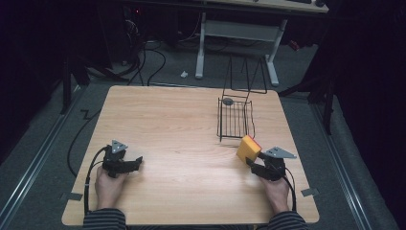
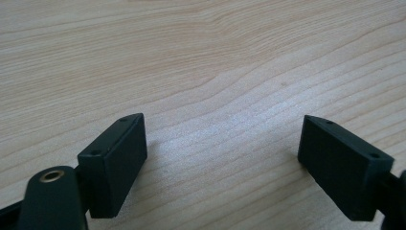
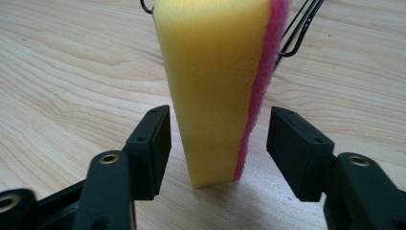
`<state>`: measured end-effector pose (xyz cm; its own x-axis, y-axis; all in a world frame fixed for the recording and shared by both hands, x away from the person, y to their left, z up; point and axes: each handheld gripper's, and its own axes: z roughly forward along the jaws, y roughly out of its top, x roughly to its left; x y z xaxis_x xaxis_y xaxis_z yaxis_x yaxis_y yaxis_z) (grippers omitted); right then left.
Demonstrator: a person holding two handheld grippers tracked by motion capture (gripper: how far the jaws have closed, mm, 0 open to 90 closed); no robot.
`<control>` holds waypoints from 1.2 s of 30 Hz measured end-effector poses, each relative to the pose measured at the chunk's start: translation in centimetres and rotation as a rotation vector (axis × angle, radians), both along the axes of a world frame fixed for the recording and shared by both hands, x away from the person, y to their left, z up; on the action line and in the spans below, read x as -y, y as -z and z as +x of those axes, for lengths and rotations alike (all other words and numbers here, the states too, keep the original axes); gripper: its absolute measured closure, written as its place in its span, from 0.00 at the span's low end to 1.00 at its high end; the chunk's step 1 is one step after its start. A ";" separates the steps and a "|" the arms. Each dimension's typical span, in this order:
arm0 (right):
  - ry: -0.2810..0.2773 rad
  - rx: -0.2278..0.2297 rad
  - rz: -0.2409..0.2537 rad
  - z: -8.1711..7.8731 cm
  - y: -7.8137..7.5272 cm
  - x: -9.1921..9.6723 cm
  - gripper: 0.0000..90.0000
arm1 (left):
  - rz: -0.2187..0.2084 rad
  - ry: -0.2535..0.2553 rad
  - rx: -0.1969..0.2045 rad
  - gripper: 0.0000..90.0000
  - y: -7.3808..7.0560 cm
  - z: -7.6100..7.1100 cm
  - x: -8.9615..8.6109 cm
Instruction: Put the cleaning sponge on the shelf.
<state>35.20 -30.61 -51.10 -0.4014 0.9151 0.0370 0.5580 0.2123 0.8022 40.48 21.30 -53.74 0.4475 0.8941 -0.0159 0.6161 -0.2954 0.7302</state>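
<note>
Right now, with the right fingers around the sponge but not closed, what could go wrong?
1. The sponge stands on edge between the open right gripper fingers with gaps both sides; an uneven close may tip it.
2. The wire rack sits just behind it; pushing forward could knock the sponge into it.
</note>
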 end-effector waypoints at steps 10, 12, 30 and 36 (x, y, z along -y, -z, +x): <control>-0.010 0.021 -0.014 -0.3 -0.1 -0.1 0.68 | 0.000 -0.001 0.000 0.20 0.0 0.0 0.0; -0.010 0.025 -0.020 -0.4 -0.1 -0.2 0.68 | 0.000 -0.001 0.000 0.20 0.0 0.0 0.0; -0.043 0.082 0.007 -1.3 -1.6 -0.4 0.70 | 0.000 -0.001 0.000 0.20 0.0 0.0 0.0; -0.054 0.105 -0.003 -1.0 -2.4 -0.4 0.70 | 0.000 -0.001 0.000 0.20 0.0 0.0 0.0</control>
<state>34.21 -30.19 -48.71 -0.4521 0.8919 -0.0110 0.4584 0.2429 0.8549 40.47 21.29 -53.74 0.4463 0.8947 -0.0157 0.6163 -0.2946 0.7303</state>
